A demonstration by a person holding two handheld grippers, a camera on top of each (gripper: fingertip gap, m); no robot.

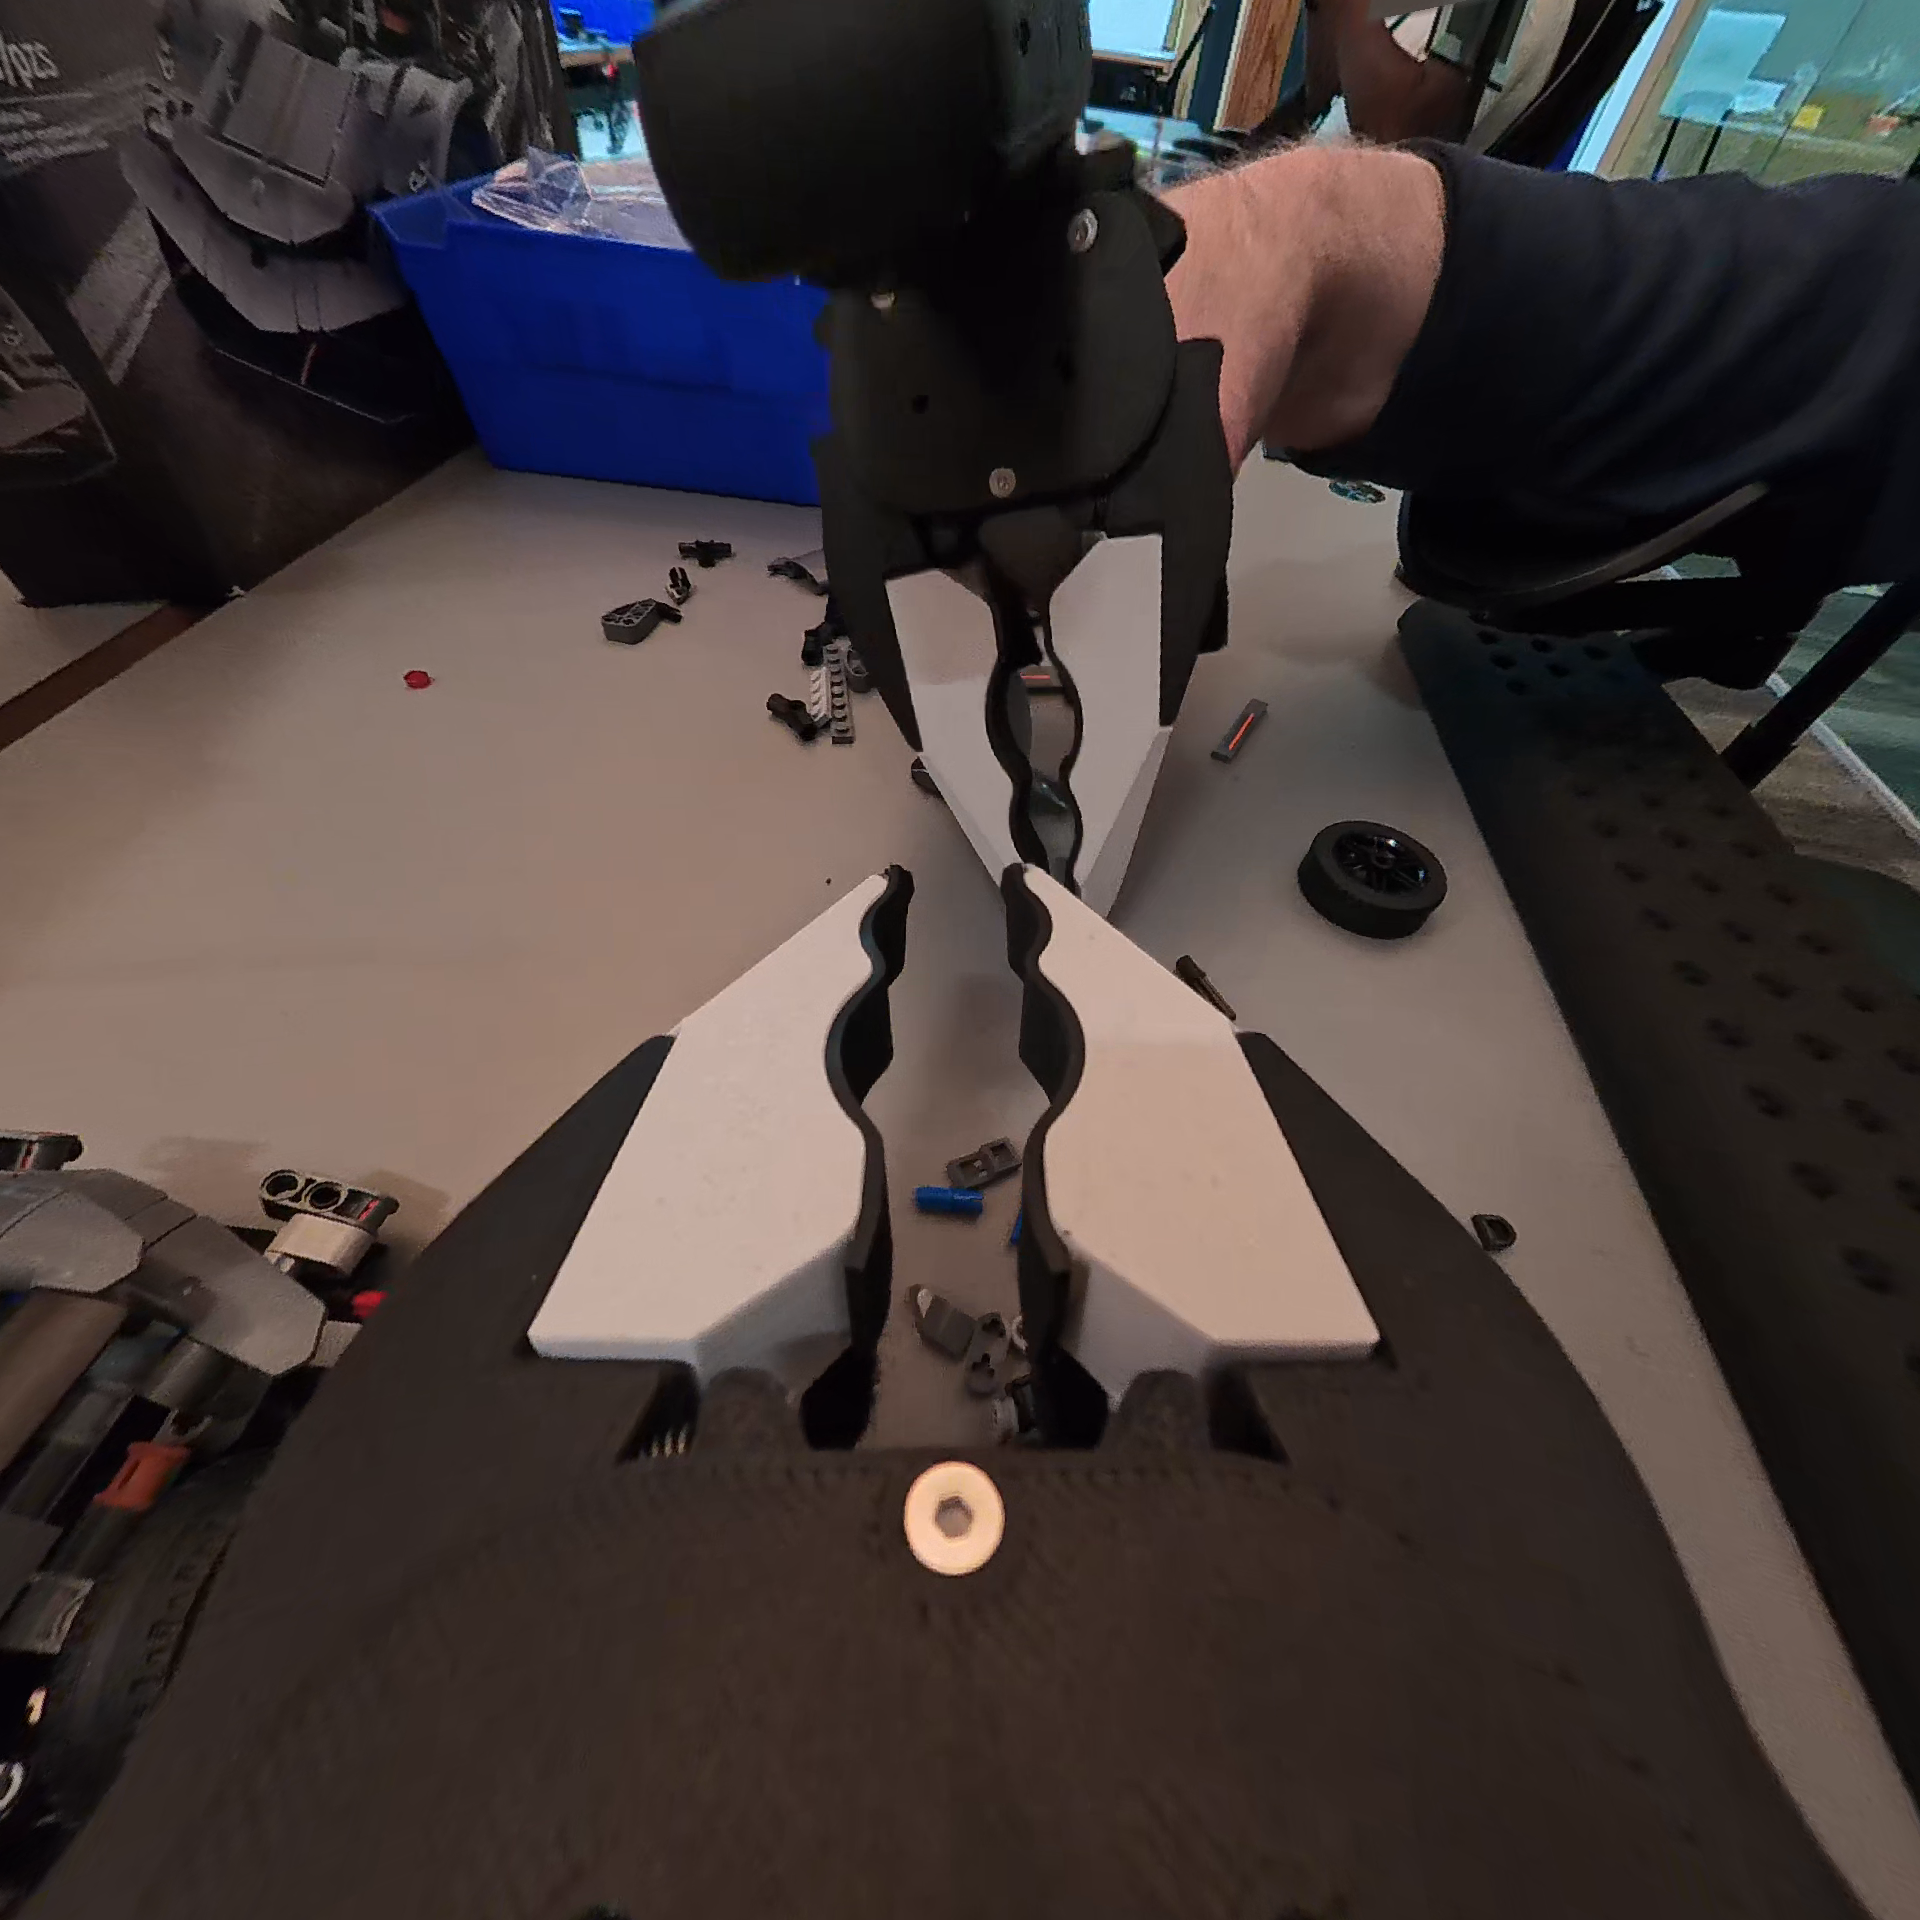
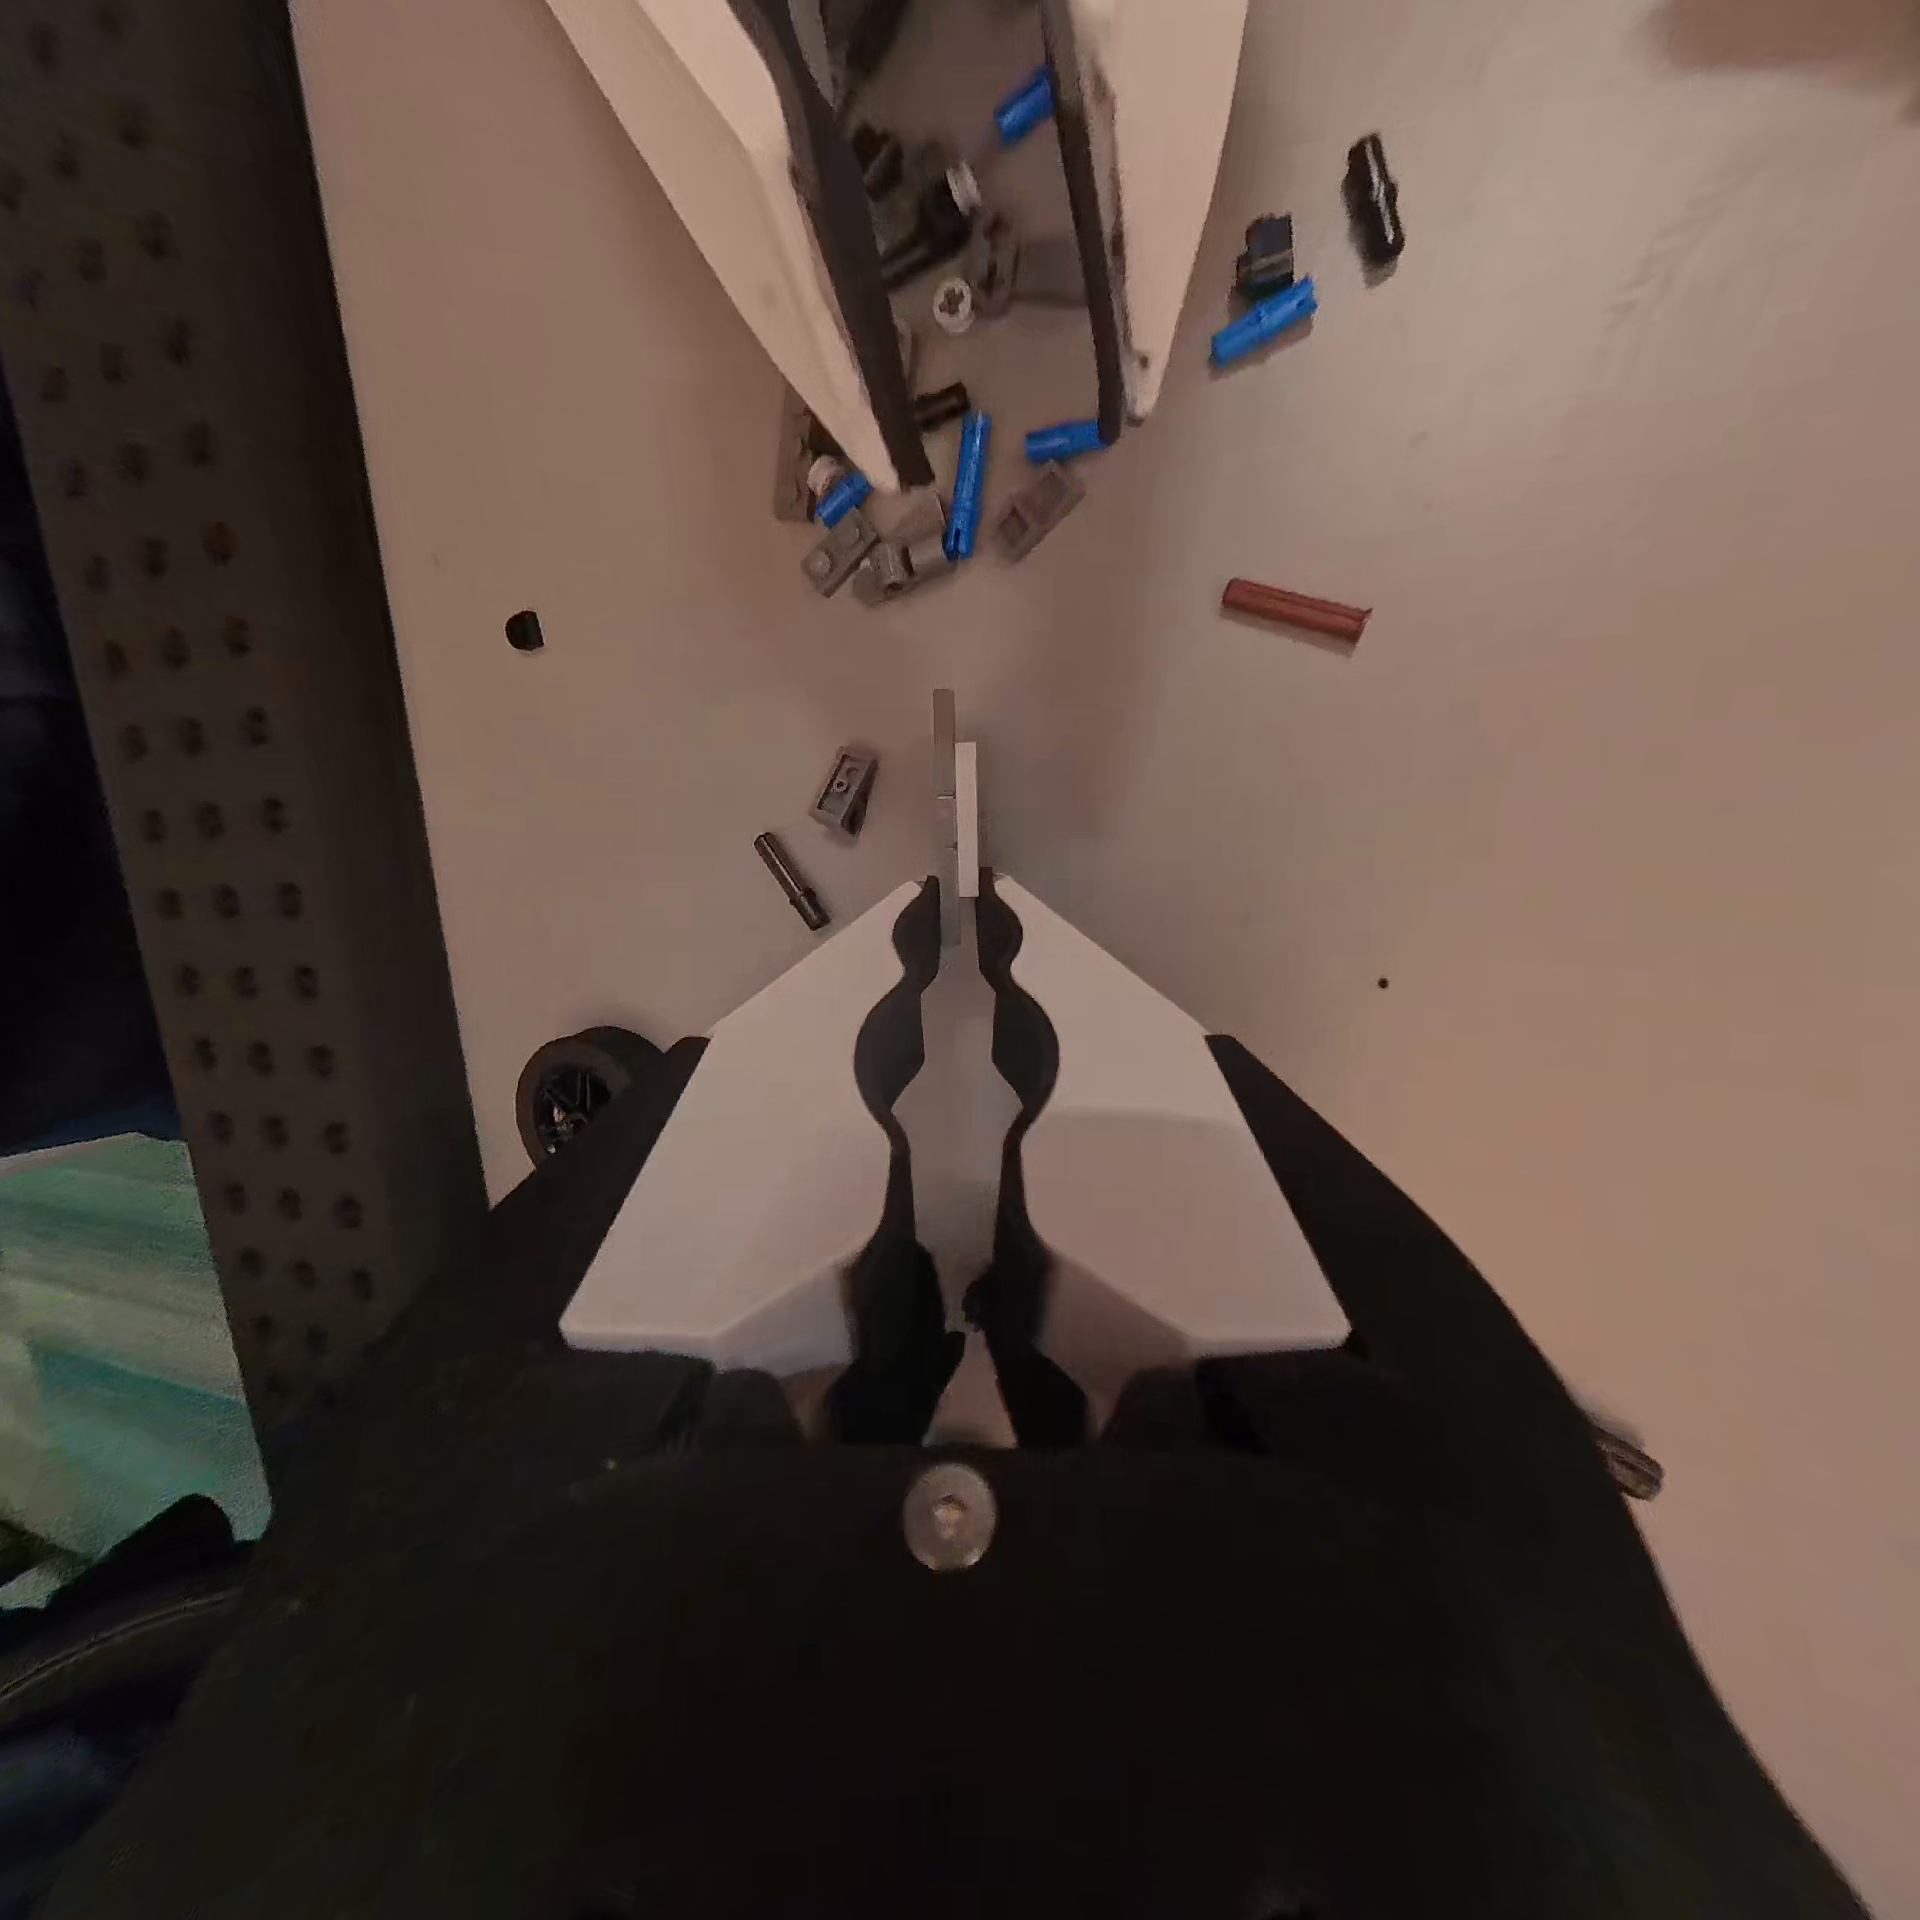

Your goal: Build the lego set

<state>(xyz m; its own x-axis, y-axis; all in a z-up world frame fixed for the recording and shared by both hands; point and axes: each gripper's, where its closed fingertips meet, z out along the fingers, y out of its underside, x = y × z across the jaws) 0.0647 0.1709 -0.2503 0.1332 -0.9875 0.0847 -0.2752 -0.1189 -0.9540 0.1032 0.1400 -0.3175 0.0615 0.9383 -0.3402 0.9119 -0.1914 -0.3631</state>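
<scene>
My right gripper (image 2: pixel 961 883) is shut on a thin grey and white lego plate (image 2: pixel 954 800) that sticks out past its tips, edge-on above the white table (image 2: pixel 1558 831). In the left wrist view the right gripper (image 1: pixel 1044 868) points down, tip to tip with my left gripper (image 1: pixel 956 878). The left gripper is open and empty; it also shows in the right wrist view (image 2: pixel 1013 447). It hangs over a heap of small grey pieces (image 2: pixel 894 551) and blue pins (image 2: pixel 966 478). A partly built grey model (image 1: pixel 125 1351) lies at lower left.
A black wheel (image 1: pixel 1371 878) lies near the table's right edge, beside a black perforated chair (image 1: pixel 1714 935). A blue bin (image 1: pixel 623 343) and the set's box (image 1: pixel 156 260) stand at the back. A brown pin (image 2: pixel 1294 613) and loose dark pieces (image 1: pixel 821 696) lie scattered. Tip to tip, the grippers are about 8 cm apart. The brown pin (image 2: pixel 1294 613) is about equally far from each gripper, around 7 cm.
</scene>
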